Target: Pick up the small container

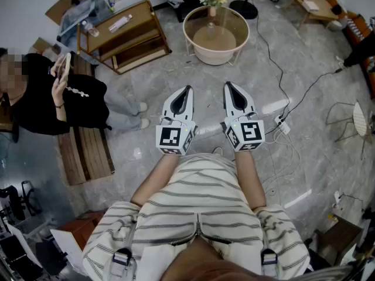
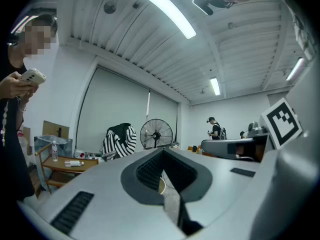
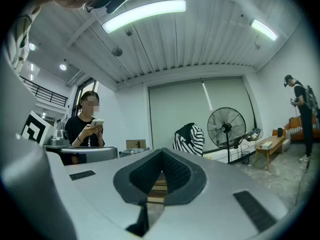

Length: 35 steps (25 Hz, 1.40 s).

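- Nearest: the person's striped shorts (image 1: pixel 199 204), with the left gripper (image 1: pixel 188 90) and right gripper (image 1: pixel 228 86) hovering level just ahead of them, side by side and touching nothing.
- Both pairs of jaws are sitting pressed together, tips meeting, nothing gripped between them.
- Counting here: two grippers, one marker cube (image 1: pixel 173 138) on each, so two cubes.
- Task is looking not started: nothing is being held, and I am failing to pick out the small container in any view, so I cannot tell where it is.
- Left to do, as I'm reading it: find the container, approach, open the jaws, close on it, lift.
- Bare floor (image 1: pixel 176 81) is lying under the jaws; one power strip (image 1: pixel 282 124) with cables (image 1: pixel 299 98) is lying off to the right.
- One seated person (image 1: pixel 53 92) is looking at one phone (image 1: pixel 63 66) on the left.
- Further out: one round glass table (image 1: pixel 215 34) carrying one vase of flowers (image 1: pixel 214 2), and one wooden worktop (image 1: pixel 126 37) carrying two bottles (image 1: pixel 120 23).
- Farthest, showing in the gripper views: one standing fan (image 2: pixel 156 133).
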Tool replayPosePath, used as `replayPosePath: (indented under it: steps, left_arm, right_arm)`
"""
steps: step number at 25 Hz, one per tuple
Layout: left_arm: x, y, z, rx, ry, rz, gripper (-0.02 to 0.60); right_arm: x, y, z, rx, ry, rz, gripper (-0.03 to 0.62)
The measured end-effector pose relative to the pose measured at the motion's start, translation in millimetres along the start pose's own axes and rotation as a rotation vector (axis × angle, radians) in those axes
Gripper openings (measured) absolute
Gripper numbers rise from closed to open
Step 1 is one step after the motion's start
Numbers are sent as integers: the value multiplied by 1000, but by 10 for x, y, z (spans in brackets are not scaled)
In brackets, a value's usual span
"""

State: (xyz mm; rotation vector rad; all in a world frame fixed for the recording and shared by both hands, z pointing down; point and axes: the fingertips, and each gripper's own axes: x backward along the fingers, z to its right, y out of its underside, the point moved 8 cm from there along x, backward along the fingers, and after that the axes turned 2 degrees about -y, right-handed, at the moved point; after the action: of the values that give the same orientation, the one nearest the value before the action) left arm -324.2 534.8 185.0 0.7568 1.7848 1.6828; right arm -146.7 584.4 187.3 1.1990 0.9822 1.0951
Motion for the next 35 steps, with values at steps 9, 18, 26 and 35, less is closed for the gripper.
replayPosePath:
  steps: [9, 18, 26, 35]
  left_arm:
    - [-137, 45, 300, 31, -18, 7, -2]
    - [-241, 218, 807, 21, -48, -21, -2]
    - [-586, 291, 841, 15, -45, -44, -2]
    - [-1689, 502, 278, 58, -34, -52, -2]
  right_arm:
    - [150, -35, 260, 13, -35, 11, -6]
    - [382, 26, 653, -3, -64, 6, -6]
    - [210, 84, 938, -43, -79, 8, -6]
    - [-860, 242, 1483, -20, -100, -34, -6]
